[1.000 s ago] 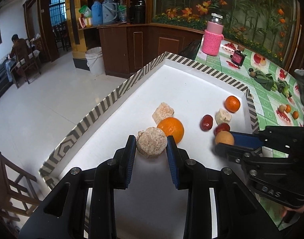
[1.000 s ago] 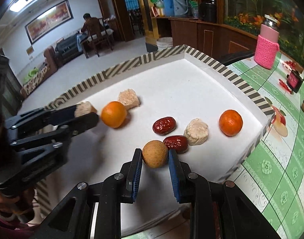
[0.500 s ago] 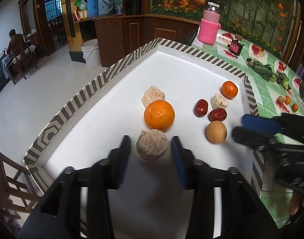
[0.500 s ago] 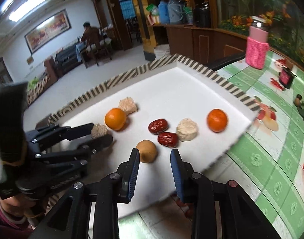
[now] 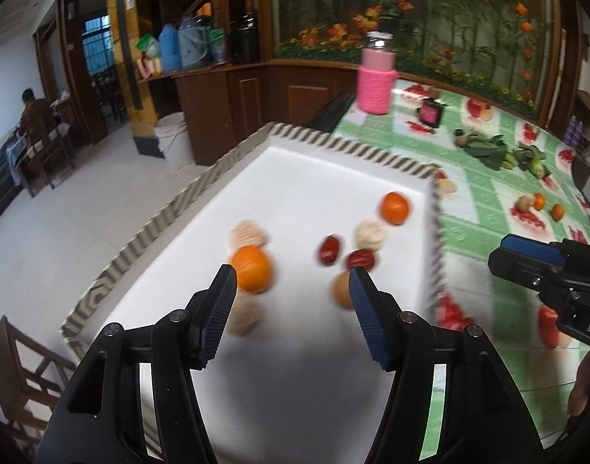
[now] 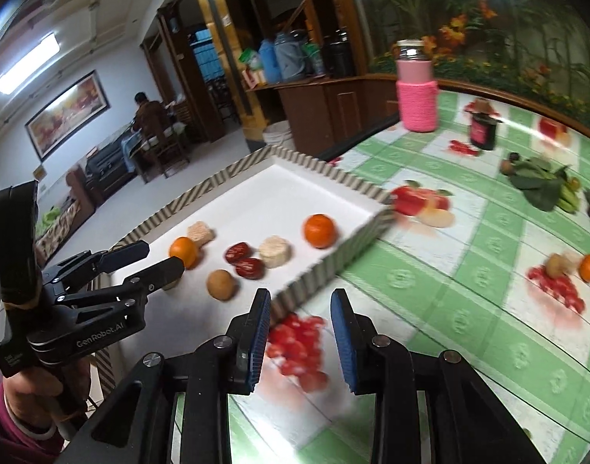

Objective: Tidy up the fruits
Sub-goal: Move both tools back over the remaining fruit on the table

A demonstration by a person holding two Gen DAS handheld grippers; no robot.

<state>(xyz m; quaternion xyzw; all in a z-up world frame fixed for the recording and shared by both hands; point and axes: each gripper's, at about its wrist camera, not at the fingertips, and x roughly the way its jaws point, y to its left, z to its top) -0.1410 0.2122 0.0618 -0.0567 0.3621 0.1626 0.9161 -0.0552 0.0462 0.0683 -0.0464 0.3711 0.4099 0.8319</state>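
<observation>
A white tray with a striped rim [image 5: 314, 141] [image 6: 329, 274] holds two oranges [image 5: 252, 269] [image 5: 394, 207], two red dates [image 5: 328, 249] [image 5: 359, 259], a round brown fruit [image 6: 220, 284] and three beige cakes [image 5: 248, 234] [image 5: 369, 234] [image 5: 243, 317]. My left gripper [image 5: 293, 276] is open and empty above the tray's near end; it also shows in the right wrist view [image 6: 155, 257]. My right gripper [image 6: 300, 305] is open and empty, over the green tablecloth just right of the tray.
A pink-sleeved jar [image 6: 416, 91] and a small dark jar [image 6: 483, 131] stand on the green tablecloth [image 6: 469, 309]. Leafy greens [image 6: 542, 185] and small loose fruits [image 6: 573, 266] lie to the right. The table edge drops to the floor on the left.
Both grippers let go of their items, opened and pulled back. The left rose from the beige cake; the right left the brown fruit and swung right over the tablecloth.
</observation>
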